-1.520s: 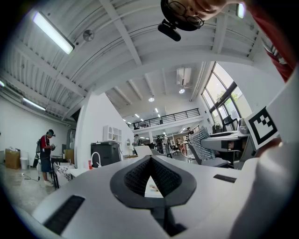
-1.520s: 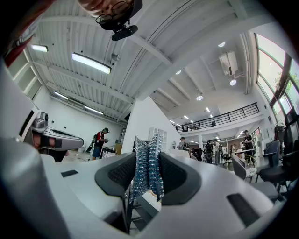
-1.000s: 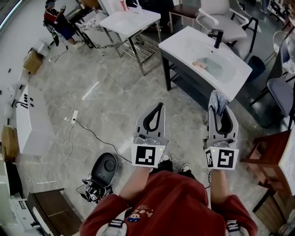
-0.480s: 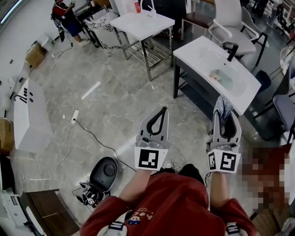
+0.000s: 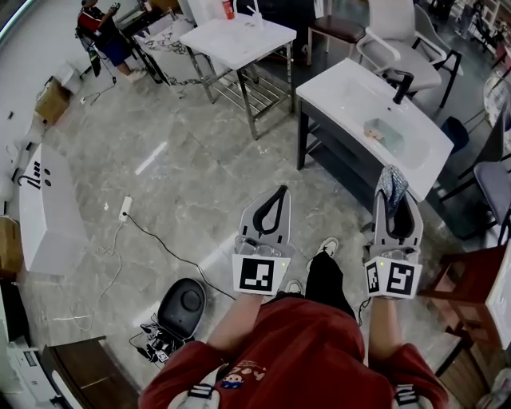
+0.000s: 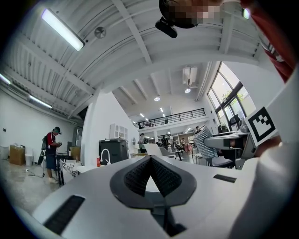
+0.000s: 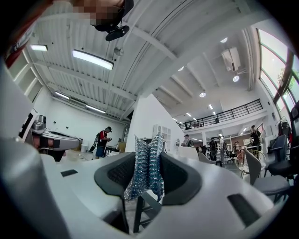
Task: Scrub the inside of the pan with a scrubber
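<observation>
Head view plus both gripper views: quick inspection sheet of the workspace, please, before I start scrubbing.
Surface: white washbasin stand with black tap, ahead on the right; pale item in its bowl, unclear.
Job's things: blue-grey mesh scrubber is present; pan: nothing seen.
Clutter: black round device on the grey marble floor.
Grippers: left gripper shut, empty; right gripper shut on the scrubber.
Cables: black cable runs from a white power strip across the floor.
Surroundings: second white table, grey office chair, person in red far left.
</observation>
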`<control>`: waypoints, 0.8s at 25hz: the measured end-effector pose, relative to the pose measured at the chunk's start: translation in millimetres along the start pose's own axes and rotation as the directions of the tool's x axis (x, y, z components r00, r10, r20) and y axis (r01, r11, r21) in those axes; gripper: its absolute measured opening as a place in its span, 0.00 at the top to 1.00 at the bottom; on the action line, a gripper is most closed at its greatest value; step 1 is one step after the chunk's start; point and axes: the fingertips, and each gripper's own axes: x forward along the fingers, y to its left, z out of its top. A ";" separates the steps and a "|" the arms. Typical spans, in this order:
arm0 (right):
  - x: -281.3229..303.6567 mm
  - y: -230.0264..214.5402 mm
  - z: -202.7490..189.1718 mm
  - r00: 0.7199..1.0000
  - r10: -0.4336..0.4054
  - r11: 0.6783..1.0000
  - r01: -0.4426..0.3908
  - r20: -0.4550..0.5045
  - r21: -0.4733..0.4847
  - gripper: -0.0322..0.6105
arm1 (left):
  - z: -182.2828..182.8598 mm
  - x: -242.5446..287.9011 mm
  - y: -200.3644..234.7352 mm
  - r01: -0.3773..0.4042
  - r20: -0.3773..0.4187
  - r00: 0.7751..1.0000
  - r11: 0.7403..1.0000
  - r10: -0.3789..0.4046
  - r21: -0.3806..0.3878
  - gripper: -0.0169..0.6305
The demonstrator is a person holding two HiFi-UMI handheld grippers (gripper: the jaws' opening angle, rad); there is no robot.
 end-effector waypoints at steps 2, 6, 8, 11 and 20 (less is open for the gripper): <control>11.3 -3.6 -7.7 1.000 0.000 1.000 0.000 -0.004 0.008 0.68 | -3.2 13.3 2.0 0.002 -0.008 1.000 1.000 -0.002 -0.001 0.96; 33.9 -17.4 -20.8 1.000 -0.012 1.000 0.012 -0.005 0.020 0.68 | -8.3 43.5 5.4 0.009 -0.011 1.000 1.000 -0.009 0.003 0.96; 46.1 -28.7 -26.7 1.000 -0.024 0.999 0.024 -0.010 0.025 0.68 | -9.2 61.9 5.1 0.018 -0.015 1.000 1.000 -0.018 0.011 0.96; 67.5 -51.0 -38.2 0.998 -0.050 0.998 0.051 -0.025 0.035 0.68 | -10.7 96.8 1.5 0.040 -0.019 0.999 0.999 -0.039 0.020 0.96; 120.9 -130.0 -60.4 0.990 -0.124 0.991 0.127 -0.070 0.032 0.68 | -0.7 206.5 -17.2 0.108 -0.013 0.994 0.993 -0.108 0.039 0.96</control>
